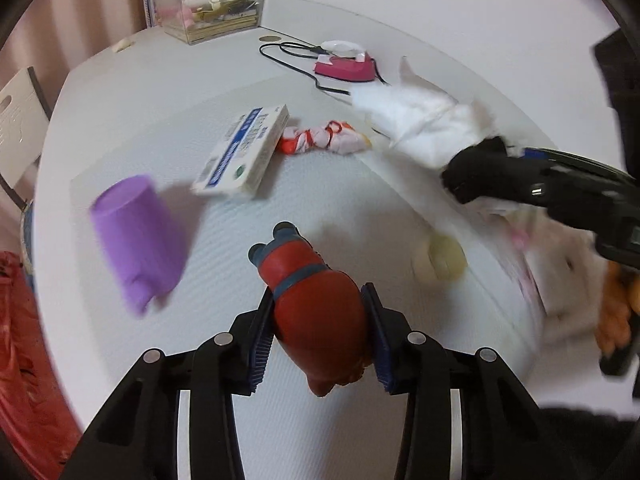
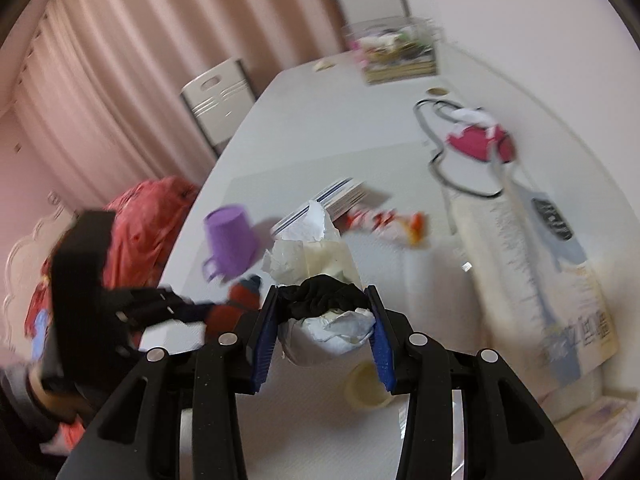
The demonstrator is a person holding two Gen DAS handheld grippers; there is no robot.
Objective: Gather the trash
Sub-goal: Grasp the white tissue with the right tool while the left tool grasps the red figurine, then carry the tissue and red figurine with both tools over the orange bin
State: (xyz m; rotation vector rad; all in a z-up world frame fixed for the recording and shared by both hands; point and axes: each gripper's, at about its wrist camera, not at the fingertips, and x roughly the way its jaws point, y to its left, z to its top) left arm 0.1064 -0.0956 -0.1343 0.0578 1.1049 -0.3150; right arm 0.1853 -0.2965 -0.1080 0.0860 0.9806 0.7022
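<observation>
My left gripper (image 1: 320, 334) is shut on a red toy figure with blue ears (image 1: 316, 300) and holds it above the white table (image 1: 160, 92). My right gripper (image 2: 322, 334) is shut on a bundle of crumpled white paper and black cloth (image 2: 324, 312); the bundle also shows in the left wrist view (image 1: 416, 120) at the right. A crumpled red and white wrapper (image 1: 320, 140) lies mid-table. A red trash bag (image 1: 24, 360) hangs at the table's left edge and shows in the right wrist view (image 2: 148, 224).
A purple cup (image 1: 136, 236) lies on its side next to a blue and white box (image 1: 244, 152). A pink iron (image 1: 344, 66) with a black cord and a clear organizer (image 1: 212, 10) stand farther back. A cream tape roll (image 1: 440, 258) lies right. A chair (image 2: 218, 100) stands beyond the table.
</observation>
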